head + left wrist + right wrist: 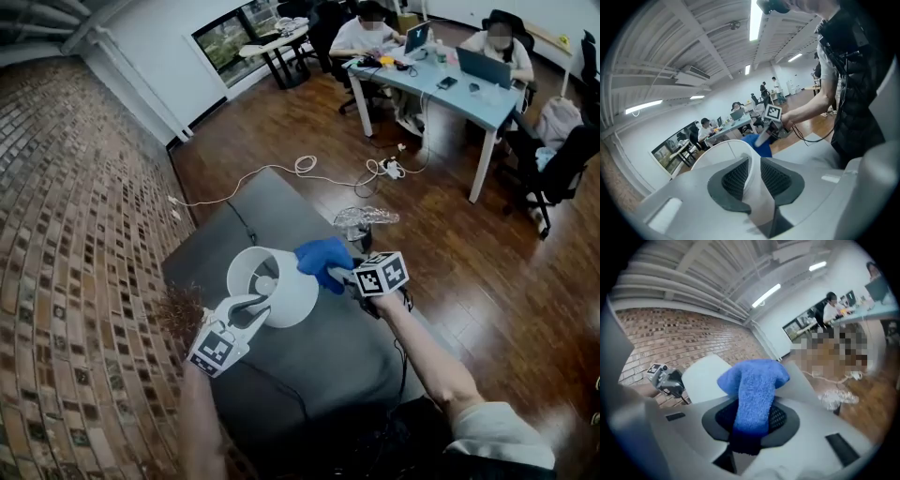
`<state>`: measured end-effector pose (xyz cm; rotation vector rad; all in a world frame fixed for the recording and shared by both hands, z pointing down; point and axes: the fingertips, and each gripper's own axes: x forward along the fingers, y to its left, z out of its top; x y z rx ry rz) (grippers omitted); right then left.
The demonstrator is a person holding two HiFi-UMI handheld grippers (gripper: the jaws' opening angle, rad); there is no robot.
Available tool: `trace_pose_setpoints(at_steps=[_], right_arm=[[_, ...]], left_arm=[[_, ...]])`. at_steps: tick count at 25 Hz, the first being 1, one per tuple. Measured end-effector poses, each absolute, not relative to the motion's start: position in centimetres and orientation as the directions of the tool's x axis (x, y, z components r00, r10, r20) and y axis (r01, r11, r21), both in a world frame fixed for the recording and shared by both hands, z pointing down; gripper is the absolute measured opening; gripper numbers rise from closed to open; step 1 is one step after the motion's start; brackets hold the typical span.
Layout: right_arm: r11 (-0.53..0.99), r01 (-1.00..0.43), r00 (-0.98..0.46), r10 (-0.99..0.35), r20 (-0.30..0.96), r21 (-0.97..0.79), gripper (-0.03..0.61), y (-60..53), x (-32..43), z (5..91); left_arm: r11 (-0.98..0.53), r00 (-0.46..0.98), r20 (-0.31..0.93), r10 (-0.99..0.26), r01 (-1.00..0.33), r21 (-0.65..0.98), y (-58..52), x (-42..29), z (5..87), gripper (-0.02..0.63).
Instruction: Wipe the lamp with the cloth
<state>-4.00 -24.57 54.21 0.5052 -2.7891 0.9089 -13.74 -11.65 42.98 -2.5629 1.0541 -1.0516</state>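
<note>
A white lamp shade (272,284) stands on the grey table (328,375), its opening tilted up. My left gripper (255,307) is shut on the shade's near rim; in the left gripper view the thin white rim (751,180) runs pinched between both dark pads. My right gripper (334,272) is shut on a blue cloth (323,260), which rests against the shade's right edge. In the right gripper view the cloth (754,390) bulges out past the pads, with the shade (705,376) and the left gripper (665,379) behind it. The cloth (759,145) also shows beyond the shade in the left gripper view.
A brick wall (66,234) runs along the left of the table. A brown tufted thing (178,307) lies by the shade's left side. Crumpled clear plastic (366,217) sits at the table's far corner. White cables (309,169) trail over the wooden floor; people sit at a desk (459,89) beyond.
</note>
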Motion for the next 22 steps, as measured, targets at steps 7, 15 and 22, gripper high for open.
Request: trace_pose_setpoints(at_steps=[7,15,22], right_arm=[[0.975,-0.177,-0.968,-0.148,0.201,-0.137,0.097,-23.6,-7.3,41.5],[0.963,0.025,-0.933,-0.074,0.351,0.27,0.096,-17.6,-6.7,36.7],[0.868,0.161,-0.756,-0.198,0.623,0.47,0.098,-21.6,-10.8,40.2]], left_arm=[[-0.743,0.497,0.553,-0.669,-0.465,-0.481,-11.0,-10.7,43.4,0.089],[-0.69,0.455,0.519,-0.724,-0.463,-0.557,-11.7,-9.0,43.3,0.1],[-0.698,0.487,0.5,-0.716,-0.488,-0.524,-12.3,-8.0,42.8,0.077]])
